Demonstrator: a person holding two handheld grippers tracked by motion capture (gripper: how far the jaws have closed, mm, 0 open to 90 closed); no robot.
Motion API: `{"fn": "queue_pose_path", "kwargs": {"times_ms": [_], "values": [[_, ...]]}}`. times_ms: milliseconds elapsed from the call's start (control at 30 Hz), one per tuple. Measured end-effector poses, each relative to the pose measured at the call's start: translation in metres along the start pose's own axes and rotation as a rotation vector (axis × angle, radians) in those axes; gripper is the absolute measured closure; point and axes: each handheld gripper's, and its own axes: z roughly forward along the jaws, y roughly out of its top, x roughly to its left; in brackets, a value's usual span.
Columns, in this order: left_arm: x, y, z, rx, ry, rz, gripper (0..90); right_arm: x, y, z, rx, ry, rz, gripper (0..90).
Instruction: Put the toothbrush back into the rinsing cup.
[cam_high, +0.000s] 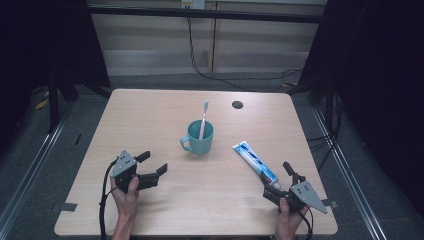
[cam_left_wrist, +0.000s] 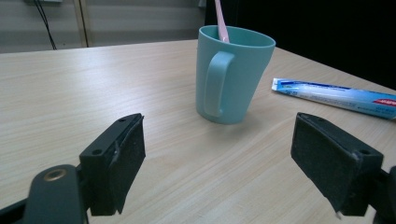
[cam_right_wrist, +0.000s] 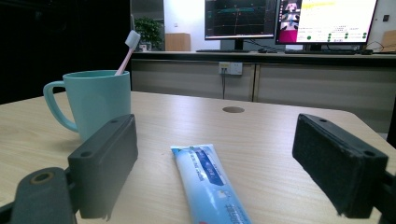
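Mid-frame on the pale counter (cam_high: 150, 120) a mug (cam_high: 199, 139) holds a toothbrush (cam_high: 203, 120), toothpaste (cam_high: 255, 161) lower right, left tongs (cam_high: 153, 164) and right tongs (cam_high: 278, 173) both spread apart, empty.

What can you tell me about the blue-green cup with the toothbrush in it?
The teal, plastic-looking mug stands upright near the middle of the light wooden table. It is smooth and plain, with one looped handle at its side, turned toward the left tool. A pink toothbrush with white bristles stands inside, leaning on the rim, head up. A blue-and-white toothpaste tube lies flat beside it, not touching. Neither tool touches the mug.
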Motion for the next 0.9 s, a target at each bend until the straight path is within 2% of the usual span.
{"fn": "queue_pose_path", "kwargs": {"times_ms": [67, 167, 367, 433, 467, 533, 700, 733, 767, 800, 833, 900], "values": [[-0.001, -0.003, -0.001, 0.002, 0.017, -0.005, 17.6, 0.0, 0.0, 0.0, 0.001, -0.001, -0.001, 13.5], [-0.004, -0.003, -0.001, 0.005, 0.025, 0.019, 17.6, 0.0, 0.0, 0.001, 0.011, 0.006, 0.003, 13.8], [-0.005, -0.006, 0.001, 0.024, 0.023, 0.04, 17.6, -0.001, 0.001, 0.002, 0.018, 0.015, 0.009, 13.6], [-0.006, -0.007, -0.001, -0.002, 0.038, 0.033, 17.7, -0.002, 0.001, 0.002, 0.019, 0.012, 0.012, 13.4], [-0.004, -0.009, -0.002, -0.004, 0.031, 0.022, 17.5, -0.002, 0.001, 0.003, 0.025, 0.008, 0.015, 13.5], [-0.003, -0.013, -0.003, -0.003, 0.052, 0.02, 17.5, -0.003, 0.002, 0.005, 0.045, 0.002, 0.024, 13.4], [-0.002, -0.017, -0.006, 0.009, 0.045, 0.008, 17.4, -0.006, 0.005, 0.016, 0.17, 0.003, 0.09, 13.3], [-0.003, -0.017, -0.005, 0.012, 0.039, 0.015, 17.3, -0.006, 0.006, 0.02, 0.202, 0.007, 0.097, 13.4], [-0.005, -0.018, -0.004, 0.015, 0.043, 0.016, 17.3, -0.006, 0.006, 0.024, 0.245, -0.005, 0.093, 13.7], [-0.006, -0.018, -0.003, 0.02, 0.036, 0.02, 17.3, -0.006, 0.007, 0.027, 0.286, -0.014, 0.07, 14.3], [-0.006, -0.019, -0.002, 0.028, 0.043, 0.029, 17.3, -0.006, 0.009, 0.03, 0.306, -0.016, 0.062, 15.0], [-0.007, -0.019, -0.002, 0.032, 0.048, 0.037, 17.6, -0.007, 0.012, 0.033, 0.327, 0.012, 0.078, 15.0]]}}
